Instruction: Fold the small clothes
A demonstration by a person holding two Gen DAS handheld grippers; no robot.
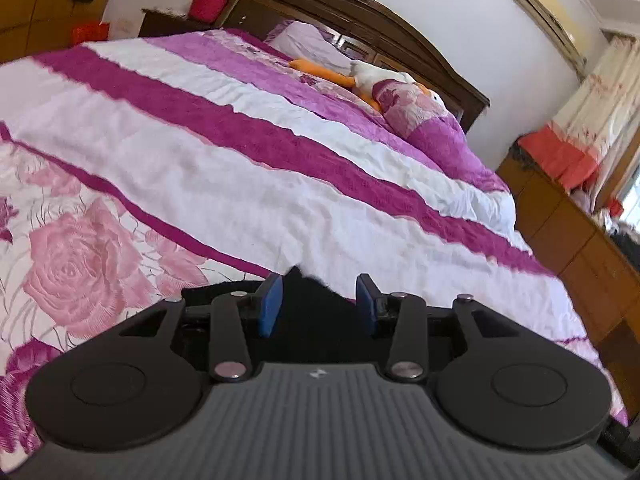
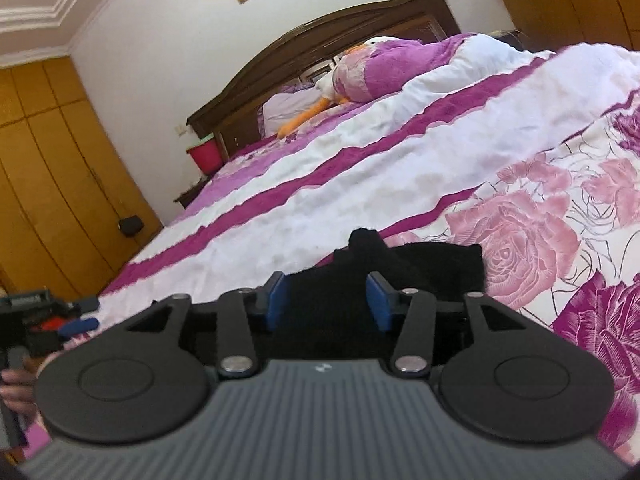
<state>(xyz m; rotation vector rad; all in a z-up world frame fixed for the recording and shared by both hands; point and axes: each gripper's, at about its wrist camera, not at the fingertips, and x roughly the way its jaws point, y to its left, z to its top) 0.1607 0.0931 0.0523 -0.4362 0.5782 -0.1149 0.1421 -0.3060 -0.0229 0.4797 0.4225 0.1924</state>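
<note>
On the bed (image 2: 328,184), close to the near edge, lies a small black cloth (image 2: 420,268). It is dark all over and looks soft and fuzzy, with no pattern that shows. In the right wrist view one little bump of it sticks up at the far side. It rests where the white stripe of the bed cover meets the part with big pink roses.

The right tool (image 2: 329,300) has its blue pads (image 2: 276,300) spread apart. The black cloth shows in the gap between them, but the pads do not press on it. The left tool (image 1: 318,304) is open the same way, with black cloth in its gap and a pointed corner of it poking up past the pads. Its pads do not squeeze the cloth either.

Beyond the cloth the bed cover is wide and bare, all the way up to a pillow and a white stuffed duck (image 1: 372,74) by the dark wooden headboard (image 1: 360,12). A brown cabinet (image 1: 568,232) stands beside the bed on one side.

In the right wrist view the cloth stretches sideways, from the pads out to the right, so its long side runs across the picture. Much of it hides under the tools, so its full shape cannot be told.

At the left edge of the right wrist view, a hand (image 2: 16,392) holds the other tool.
</note>
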